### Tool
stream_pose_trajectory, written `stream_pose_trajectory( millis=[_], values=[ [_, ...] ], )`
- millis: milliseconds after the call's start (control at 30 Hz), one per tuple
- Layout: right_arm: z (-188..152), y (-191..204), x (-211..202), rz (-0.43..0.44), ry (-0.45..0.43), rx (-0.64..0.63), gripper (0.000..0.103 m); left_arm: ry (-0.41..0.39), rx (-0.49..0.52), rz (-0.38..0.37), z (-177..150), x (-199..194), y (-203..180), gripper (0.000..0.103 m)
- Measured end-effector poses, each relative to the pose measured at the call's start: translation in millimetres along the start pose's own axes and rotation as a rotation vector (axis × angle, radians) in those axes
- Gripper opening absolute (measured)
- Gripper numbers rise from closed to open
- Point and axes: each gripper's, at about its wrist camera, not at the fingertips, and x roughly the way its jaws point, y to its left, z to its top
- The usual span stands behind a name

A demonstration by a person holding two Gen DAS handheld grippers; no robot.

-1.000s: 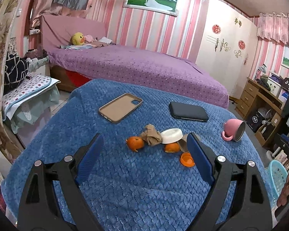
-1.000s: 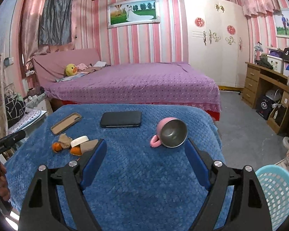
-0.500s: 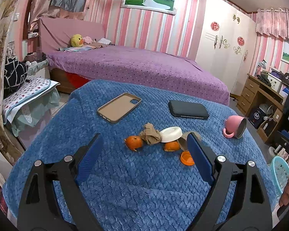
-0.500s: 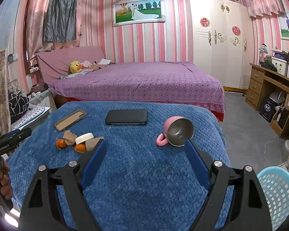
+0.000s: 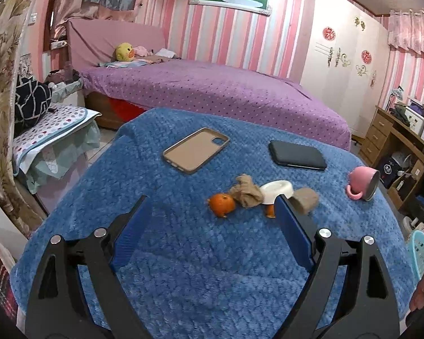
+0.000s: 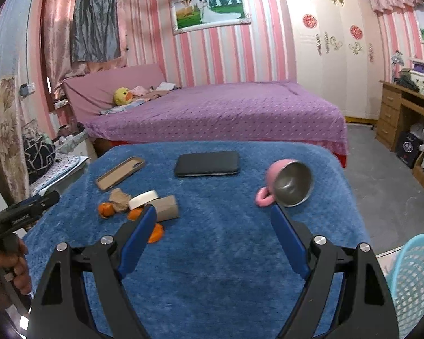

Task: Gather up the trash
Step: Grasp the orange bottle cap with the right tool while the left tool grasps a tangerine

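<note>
Nearest, the left claw (image 5: 212, 214) and right claw (image 6: 214, 226) both gape wide, holding nothing. Just ahead of the left claw, on the nubby blue worktop (image 5: 183, 268), lie crinkled orange peel (image 5: 221, 204), crumpled brown paper (image 5: 246, 192) and a cardboard tube (image 6: 166, 208); the plastic basket (image 6: 418, 279) stands rightward.

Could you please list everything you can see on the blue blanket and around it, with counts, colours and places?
blanket: 1, blue, covers table
phone case: 1, tan, far left
phone: 1, black, far middle
mug: 1, pink, tipped, right
orange peel: several, orange, centre
crumpled paper: 1, brown, beside peel
tape roll: 1, white, centre
cardboard tube: 1, brown, centre
basket: 1, light blue, floor right
bed: 1, purple, behind
left tool: open
right tool: open
</note>
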Motion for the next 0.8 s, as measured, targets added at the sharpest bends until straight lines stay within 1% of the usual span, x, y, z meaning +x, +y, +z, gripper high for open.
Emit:
stream_pose_trajectory(
  millis=[100,167,267,367,467,533,600,633,667,700,733,767,800],
  values=[
    [-7.3,21.3,27.2,0.039,0.069,-0.032,0.082,0.009,-0.014,0.013,0.5,3.3,8.1,0.086],
    [-10.3,36.3,45.0,0.054,0.103,-0.061,0.082,0.031,-0.014,0.018,-1.3,9.5,12.6,0.086],
    [-15.3,63.3,76.4,0.072,0.167,-0.122,0.082,0.100,0.006,0.019,-11.1,28.6,14.7,0.087],
    [-25.1,85.6,104.6,0.070,0.225,-0.176,0.082,0.161,0.010,0.027,-22.0,47.9,17.8,0.087],
    [-33.1,92.0,128.8,0.047,0.282,-0.176,0.081,0.172,0.004,0.022,-23.0,54.0,20.9,0.087],
    [-36.0,92.3,140.3,0.059,0.307,-0.155,0.076,0.163,0.009,0.024,-20.3,54.6,20.9,0.087],
    [-38.7,93.7,151.4,0.070,0.333,-0.148,0.059,0.161,0.008,0.021,-18.2,57.4,20.1,0.087],
    [-40.9,94.5,155.9,0.074,0.348,-0.152,0.057,0.164,0.012,0.017,-17.9,61.3,18.8,0.087],
    [-43.8,95.0,160.4,0.070,0.360,-0.162,0.053,0.168,0.017,0.018,-17.6,64.9,17.3,0.087],
    [-47.3,96.4,164.0,0.063,0.367,-0.179,0.048,0.171,0.021,0.019,-17.9,68.3,15.9,0.087],
    [-48.6,96.2,164.6,0.065,0.364,-0.185,0.046,0.183,0.025,0.017,-19.1,75.0,14.0,0.087],
    [-47.2,94.7,163.3,0.078,0.363,-0.176,0.040,0.188,0.027,0.015,-19.3,78.8,12.5,0.087],
    [-45.5,92.8,161.1,0.088,0.362,-0.170,0.040,0.193,0.029,0.014,-19.4,83.0,10.9,0.087]
  ],
)
